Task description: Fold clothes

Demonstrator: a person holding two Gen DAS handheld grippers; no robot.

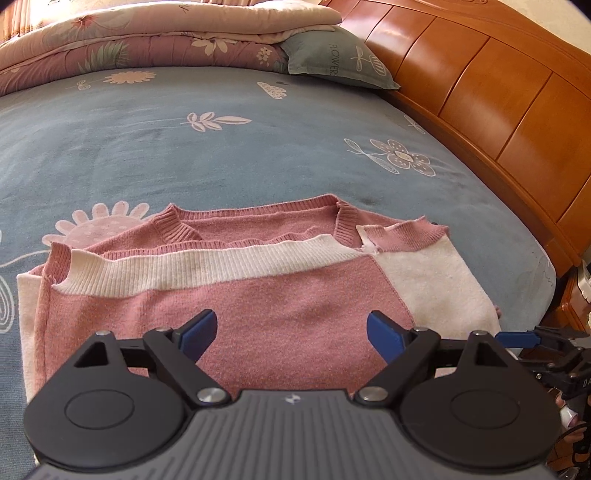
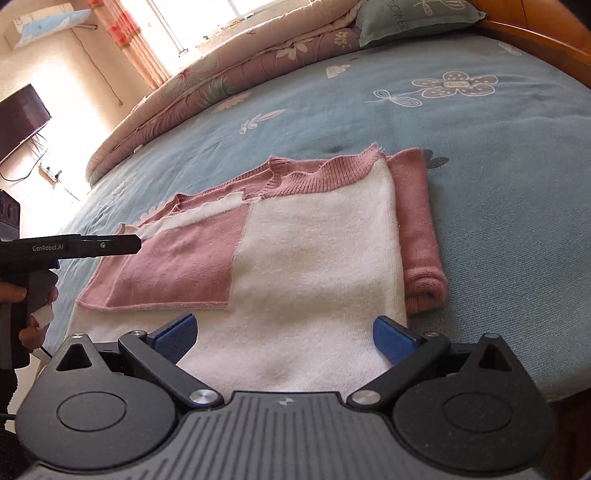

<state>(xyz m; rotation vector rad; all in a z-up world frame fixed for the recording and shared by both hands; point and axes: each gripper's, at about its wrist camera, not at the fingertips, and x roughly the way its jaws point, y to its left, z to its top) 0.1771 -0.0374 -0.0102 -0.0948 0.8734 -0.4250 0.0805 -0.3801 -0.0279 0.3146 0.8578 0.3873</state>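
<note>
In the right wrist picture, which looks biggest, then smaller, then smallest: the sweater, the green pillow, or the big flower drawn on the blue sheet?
1. sweater, by far the biggest.
2. green pillow, though it is cut off at the top edge and farther away.
3. flower, about alike with the pillow, so that order is unsure.

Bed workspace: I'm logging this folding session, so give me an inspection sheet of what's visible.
Surface: blue flowered bedsheet, smooth.
Job's things: pink and white sweater lying partly folded, a pink sleeve tucked along one side.
Clutter: folded quilt and green pillow at the far end.
Grippers: left gripper open above the sweater, holding nothing; right gripper open, holding nothing.
Cables: wires on the wall below a dark screen.
Surroundings: wooden headboard, curtained window.
</note>
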